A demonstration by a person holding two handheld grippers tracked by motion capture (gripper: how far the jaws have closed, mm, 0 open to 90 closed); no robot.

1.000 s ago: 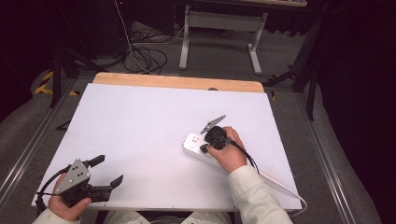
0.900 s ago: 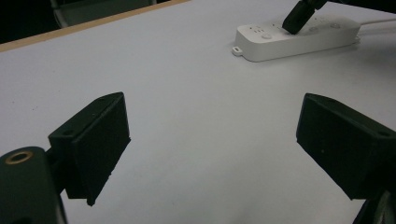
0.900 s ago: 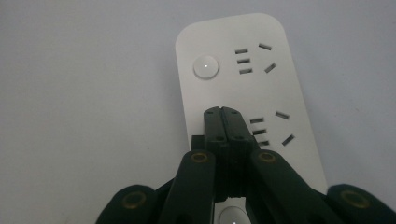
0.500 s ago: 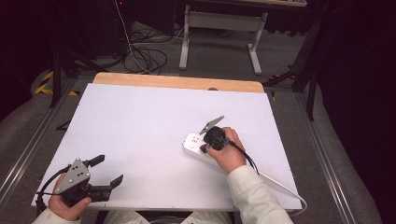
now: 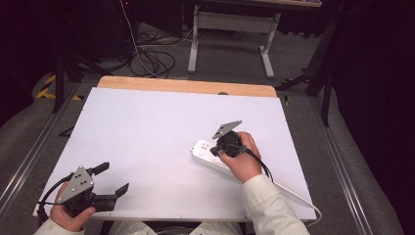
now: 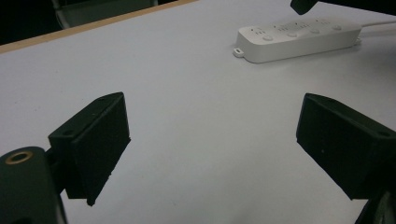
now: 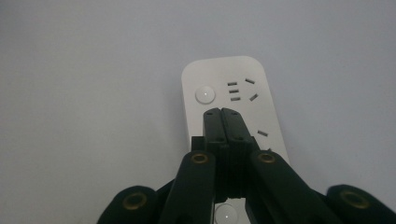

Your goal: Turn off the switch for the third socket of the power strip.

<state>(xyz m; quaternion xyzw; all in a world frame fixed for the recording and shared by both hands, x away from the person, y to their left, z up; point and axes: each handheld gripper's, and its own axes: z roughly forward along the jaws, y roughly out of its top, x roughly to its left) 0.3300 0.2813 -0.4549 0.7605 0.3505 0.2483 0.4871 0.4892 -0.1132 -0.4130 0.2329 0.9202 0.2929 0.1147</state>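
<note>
White power strip (image 5: 211, 156) lies on the white table (image 5: 147, 127), at about 4 o'clock from the table's middle, long axis running from 10 to 4 o'clock, its white cable (image 5: 298, 198) trailing off toward 4. My right gripper (image 5: 221, 148) is over the strip's near-middle, pointing down at it, jaws pressed fully together with nothing between them. In the right gripper view the closed tips (image 7: 225, 113) sit over the strip (image 7: 229, 100) just at 6 o'clock from the round button (image 7: 205, 95) and the end socket slots; can't tell if the tips touch the plastic. My left gripper (image 5: 111, 179) rests at the table's 7 o'clock corner, well apart from the strip, jaws spread wide, holding nothing. In the left gripper view the strip (image 6: 299, 39) is at 1 o'clock, bare table between the jaws.
</note>
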